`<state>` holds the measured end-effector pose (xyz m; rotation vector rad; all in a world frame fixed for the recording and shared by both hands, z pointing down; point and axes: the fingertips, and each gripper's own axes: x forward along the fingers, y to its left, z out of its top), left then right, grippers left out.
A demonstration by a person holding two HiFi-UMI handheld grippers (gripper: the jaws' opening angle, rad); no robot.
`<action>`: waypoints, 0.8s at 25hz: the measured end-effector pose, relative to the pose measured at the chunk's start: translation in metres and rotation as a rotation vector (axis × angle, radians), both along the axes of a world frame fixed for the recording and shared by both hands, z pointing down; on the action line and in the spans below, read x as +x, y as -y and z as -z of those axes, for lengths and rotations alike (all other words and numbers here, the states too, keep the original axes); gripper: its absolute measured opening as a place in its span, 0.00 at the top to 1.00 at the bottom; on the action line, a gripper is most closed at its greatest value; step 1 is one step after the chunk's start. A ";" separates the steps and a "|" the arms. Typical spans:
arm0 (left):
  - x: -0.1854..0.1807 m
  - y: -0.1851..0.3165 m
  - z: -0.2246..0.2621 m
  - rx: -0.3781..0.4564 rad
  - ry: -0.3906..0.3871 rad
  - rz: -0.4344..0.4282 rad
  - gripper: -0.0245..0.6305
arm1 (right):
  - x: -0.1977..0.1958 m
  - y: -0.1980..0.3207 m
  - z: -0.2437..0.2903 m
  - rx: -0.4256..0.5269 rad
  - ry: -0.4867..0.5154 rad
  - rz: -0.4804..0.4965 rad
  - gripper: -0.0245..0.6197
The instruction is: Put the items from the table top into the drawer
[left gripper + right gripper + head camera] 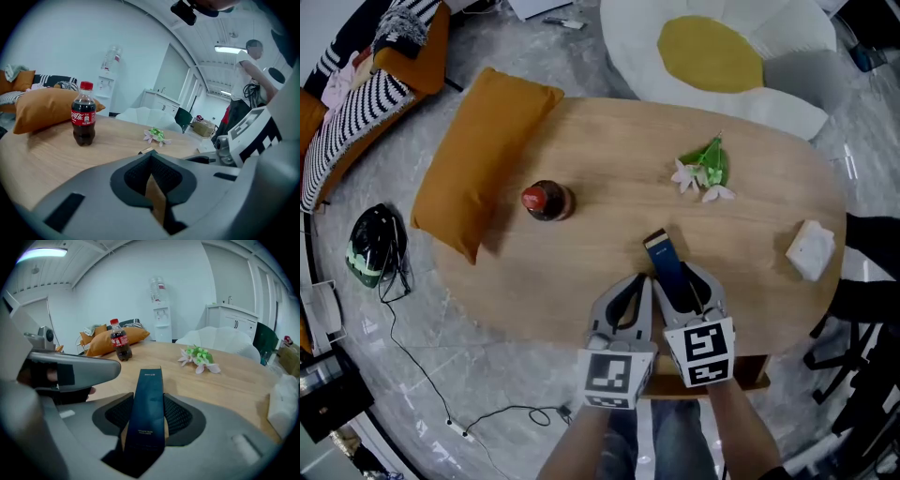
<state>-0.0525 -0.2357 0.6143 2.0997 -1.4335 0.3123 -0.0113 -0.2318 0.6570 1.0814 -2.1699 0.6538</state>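
On the oval wooden table (581, 281), my right gripper (680, 281) is shut on a slim dark blue box (666, 270). In the right gripper view the box (147, 418) stands between both pads and sticks out past the fingertips of the right gripper (147, 401). Just to its left, my left gripper (628, 286) is shut with nothing in it; in its own view the left gripper (151, 157) leaves only a thin slit. A small cola bottle (547, 201) stands upright further left. An artificial flower (705, 172) lies beyond the grippers. A white tissue pack (811, 249) lies at the right end.
An orange pillow (478, 159) lies over the table's left end. A white and yellow cushion seat (722, 56) stands behind the table. A helmet (370, 246) and cables lie on the floor at left. A person (251, 70) stands in the background of the left gripper view.
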 end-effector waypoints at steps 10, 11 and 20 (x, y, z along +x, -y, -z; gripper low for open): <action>-0.002 -0.030 0.020 0.019 -0.002 -0.040 0.95 | 0.002 -0.027 0.039 0.071 0.038 -0.016 0.66; -0.002 -0.034 0.021 0.018 -0.003 -0.044 0.95 | 0.002 -0.032 0.042 0.070 0.047 -0.012 0.66; 0.007 -0.074 0.022 0.004 -0.009 -0.081 0.95 | 0.010 -0.079 0.047 0.065 0.046 -0.018 0.66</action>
